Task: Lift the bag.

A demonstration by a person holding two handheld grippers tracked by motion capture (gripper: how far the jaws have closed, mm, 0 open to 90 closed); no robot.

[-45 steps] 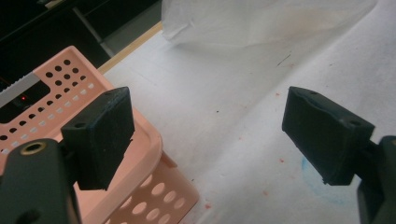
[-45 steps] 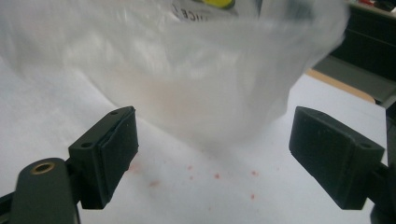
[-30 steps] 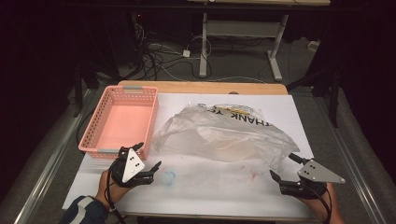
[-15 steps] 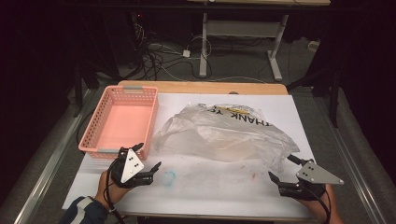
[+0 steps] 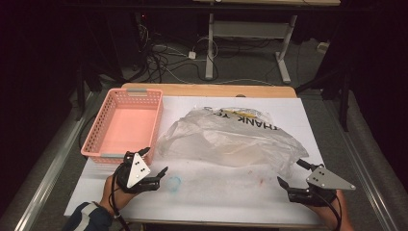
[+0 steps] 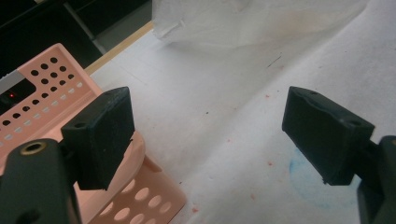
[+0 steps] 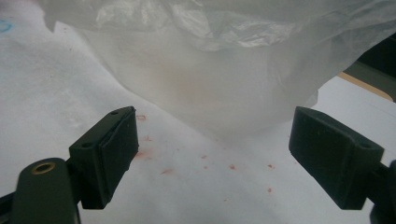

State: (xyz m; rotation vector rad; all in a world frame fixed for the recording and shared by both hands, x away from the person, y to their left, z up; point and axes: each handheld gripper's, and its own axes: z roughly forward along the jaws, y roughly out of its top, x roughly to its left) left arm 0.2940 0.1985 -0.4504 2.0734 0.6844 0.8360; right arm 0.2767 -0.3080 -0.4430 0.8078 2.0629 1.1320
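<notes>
A crumpled translucent plastic bag [image 5: 231,134] with printed lettering lies across the middle of the white-covered table [image 5: 226,192]. An empty pink perforated basket [image 5: 124,126] stands at the left. My left gripper [image 5: 153,169] rests near the table's front, by the basket's near right corner, jaws wide open and empty. In the left gripper view the basket corner [image 6: 140,186] sits under the left jaw. My right gripper [image 5: 291,174] is open at the front right, a little short of the bag's near edge [image 7: 210,84], with nothing between its jaws.
A faint blue ring mark [image 5: 174,182] and small reddish specks [image 7: 205,163] stain the table cover. A wooden strip [image 5: 207,90] edges the far side. Beyond it, cables and metal table legs [image 5: 210,43] stand on the dark floor.
The right gripper has shifted slightly left and toward the table's front edge. The left gripper, bag and basket have stayed put.
</notes>
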